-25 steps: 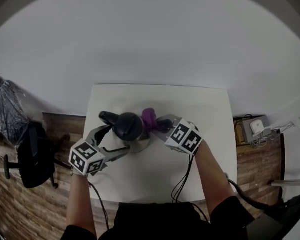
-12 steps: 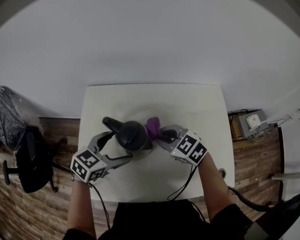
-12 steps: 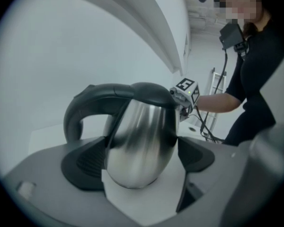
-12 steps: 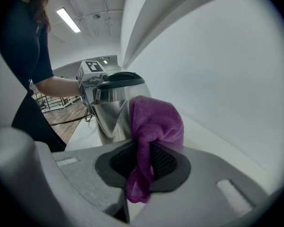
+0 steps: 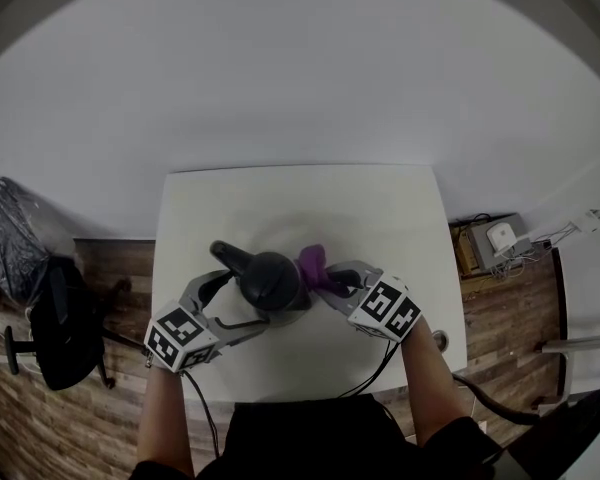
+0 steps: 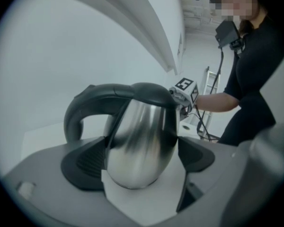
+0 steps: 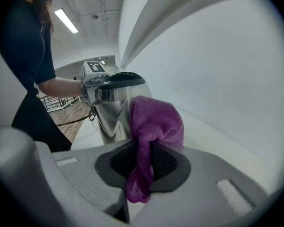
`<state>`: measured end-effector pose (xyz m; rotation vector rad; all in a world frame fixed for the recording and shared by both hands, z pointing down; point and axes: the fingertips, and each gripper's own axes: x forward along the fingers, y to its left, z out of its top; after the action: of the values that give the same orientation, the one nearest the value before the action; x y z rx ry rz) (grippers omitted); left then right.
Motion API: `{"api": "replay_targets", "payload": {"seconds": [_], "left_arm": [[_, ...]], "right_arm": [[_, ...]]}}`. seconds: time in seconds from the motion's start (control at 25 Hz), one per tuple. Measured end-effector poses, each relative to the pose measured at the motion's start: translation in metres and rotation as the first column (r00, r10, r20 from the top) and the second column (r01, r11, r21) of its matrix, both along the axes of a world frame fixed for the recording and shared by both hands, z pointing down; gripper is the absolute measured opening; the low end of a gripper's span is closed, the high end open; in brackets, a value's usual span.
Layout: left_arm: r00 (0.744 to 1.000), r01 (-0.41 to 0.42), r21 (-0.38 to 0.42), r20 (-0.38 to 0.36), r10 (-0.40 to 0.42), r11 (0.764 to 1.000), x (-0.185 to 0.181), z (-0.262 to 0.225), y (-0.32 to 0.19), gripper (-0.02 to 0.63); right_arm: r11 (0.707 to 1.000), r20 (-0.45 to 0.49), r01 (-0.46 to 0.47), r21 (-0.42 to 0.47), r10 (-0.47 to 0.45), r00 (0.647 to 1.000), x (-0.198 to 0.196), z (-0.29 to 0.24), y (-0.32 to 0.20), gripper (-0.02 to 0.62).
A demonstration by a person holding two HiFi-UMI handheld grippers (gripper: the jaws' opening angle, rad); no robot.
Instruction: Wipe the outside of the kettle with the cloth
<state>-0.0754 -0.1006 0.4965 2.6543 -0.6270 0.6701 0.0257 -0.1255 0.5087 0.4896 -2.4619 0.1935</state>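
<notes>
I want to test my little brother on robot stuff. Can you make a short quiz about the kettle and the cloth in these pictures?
1. One word: which gripper has its jaws on the kettle?
2. Pick one: the cloth pinched in the right gripper is A green, B purple, C yellow.
3. True or false: the kettle lies on its side.

Key: 1 the left gripper. 2 B. 3 false: it stands upright on the table.
</notes>
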Motion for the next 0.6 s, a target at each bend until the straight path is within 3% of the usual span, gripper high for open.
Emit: {"api": "replay_targets", "payload": {"seconds": [0.24, 0.4, 0.52, 0.6], "left_arm": [[1.000, -0.001, 0.007, -0.008, 0.001, 1.000, 0.001, -0.002, -0.002, 0.476], [1.000, 0.000, 0.005, -0.005, 0.000, 1.000, 0.000, -0.001, -0.001, 0.476], [1.000, 0.003, 0.003, -0.004, -0.003, 1.000, 0.000, -0.001, -0.001, 0.476], [1.000, -0.004, 0.001, -0.003, 0.004, 1.000, 0.000, 0.000, 0.000, 0.476]], "right_arm": [[0.993, -0.015, 0.008, 0.122, -0.006, 1.000, 0.012, -0.044, -0.016, 0.064], [0.962, -0.178, 0.143, 0.232, -0.102, 0.979, 0.001, -0.063, -0.024, 0.064], [0.940, -0.265, 0.253, 0.229, -0.190, 0.945, -0.017, -0.049, -0.024, 0.064], [0.933, -0.288, 0.281, 0.225, -0.212, 0.934, -0.023, -0.042, -0.028, 0.064]]}}
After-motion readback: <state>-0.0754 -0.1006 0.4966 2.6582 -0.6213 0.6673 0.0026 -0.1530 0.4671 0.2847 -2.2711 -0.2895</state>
